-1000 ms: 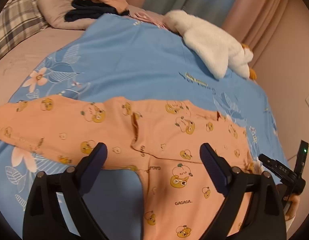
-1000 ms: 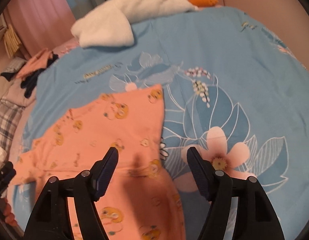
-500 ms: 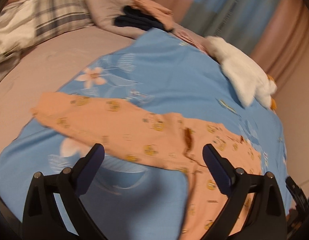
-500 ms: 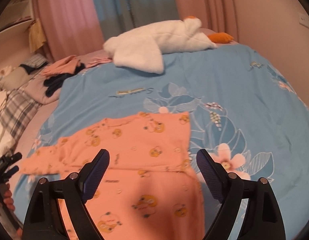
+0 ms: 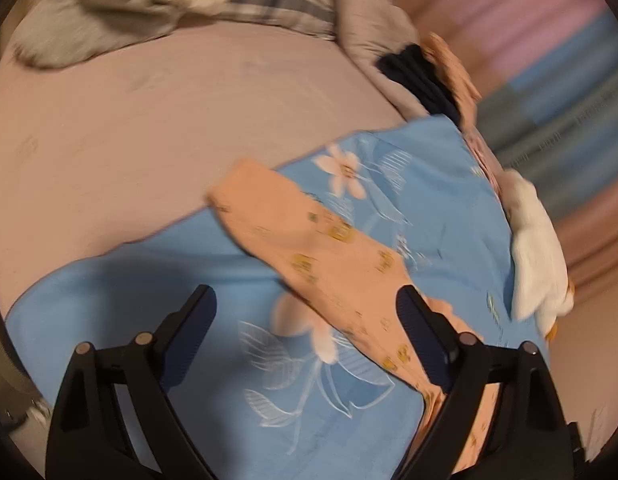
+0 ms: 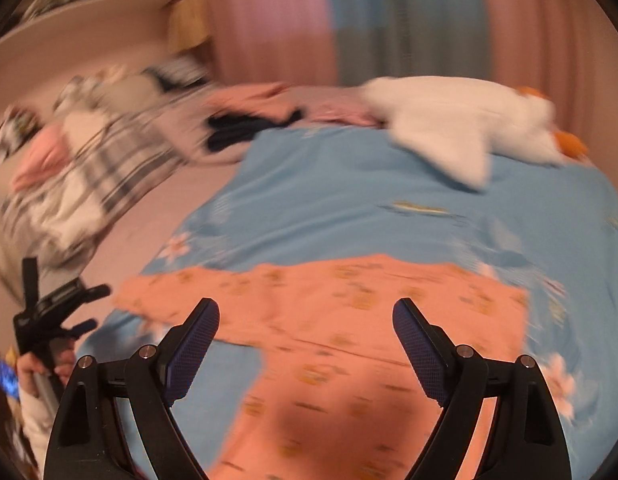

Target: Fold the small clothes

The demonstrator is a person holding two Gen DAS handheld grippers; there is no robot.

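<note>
Orange cloth with little yellow pictures, a small shirt (image 6: 349,320), lay flat on a blue blanket (image 6: 329,208) with white flowers. The blanket was spread over a pinkish bed (image 5: 149,140). One long sleeve (image 5: 293,240) of the shirt reached out toward the edge of the blanket, almost to the bare sheet.

The left gripper (image 5: 305,320) hung above the blanket with its two black fingers wide apart. They had just been closing a little. Nothing was pinched between them; under the gap were the blue blanket and part of the sleeve, and the right finger hid some of the orange cloth. They did not look like they touched the cloth.

The right gripper (image 6: 305,328) hung over the middle of the shirt. Its fingers were spread wide too, after just opening some more, and they held nothing. Only the orange shirt showed under the gap.

In the right wrist view, the left gripper (image 6: 61,312) showed at the left edge, held by a hand (image 6: 41,368), just beside the end of the sleeve.

A white plush toy (image 6: 469,128) with orange bits lay at the far end of the blanket. Dark clothes (image 6: 245,132) and a plaid pillow (image 6: 109,152) sat near the head of the bed. Pink and blue curtains (image 6: 349,20) hung behind. Both pictures were blurry.
</note>
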